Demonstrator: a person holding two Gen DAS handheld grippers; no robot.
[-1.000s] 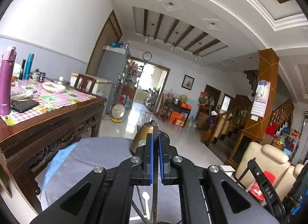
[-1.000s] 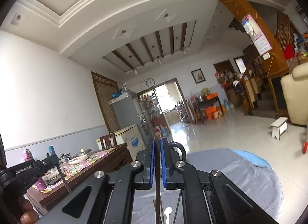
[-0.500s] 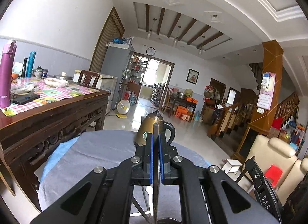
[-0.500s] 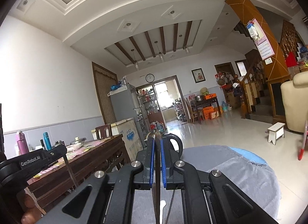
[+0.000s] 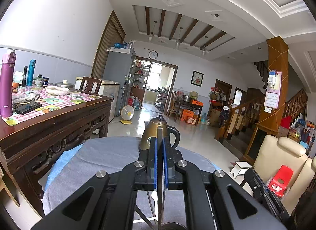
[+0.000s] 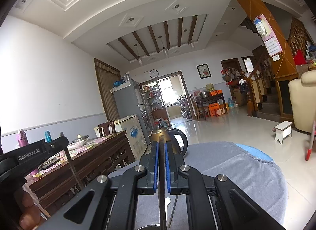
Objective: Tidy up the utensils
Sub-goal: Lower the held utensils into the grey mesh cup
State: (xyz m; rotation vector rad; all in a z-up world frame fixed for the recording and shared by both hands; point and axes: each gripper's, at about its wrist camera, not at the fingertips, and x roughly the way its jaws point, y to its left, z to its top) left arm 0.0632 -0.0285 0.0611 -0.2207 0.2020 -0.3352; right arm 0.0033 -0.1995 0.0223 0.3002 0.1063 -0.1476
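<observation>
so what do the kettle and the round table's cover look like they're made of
The kettle looks like metal with a brushed bronze-gold finish: it shows soft highlights along its body. Its handle and lid knob look like black plastic, though that is a guess. The table cover looks like woven grey cloth, matte, with a frayed edge over a blue layer.

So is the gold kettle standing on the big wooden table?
No, the kettle stands on the grey cloth of the round table, apart from the wooden table at the left.

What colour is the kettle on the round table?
The kettle is bronze-gold with a black handle, clearest in the left wrist view.
</observation>
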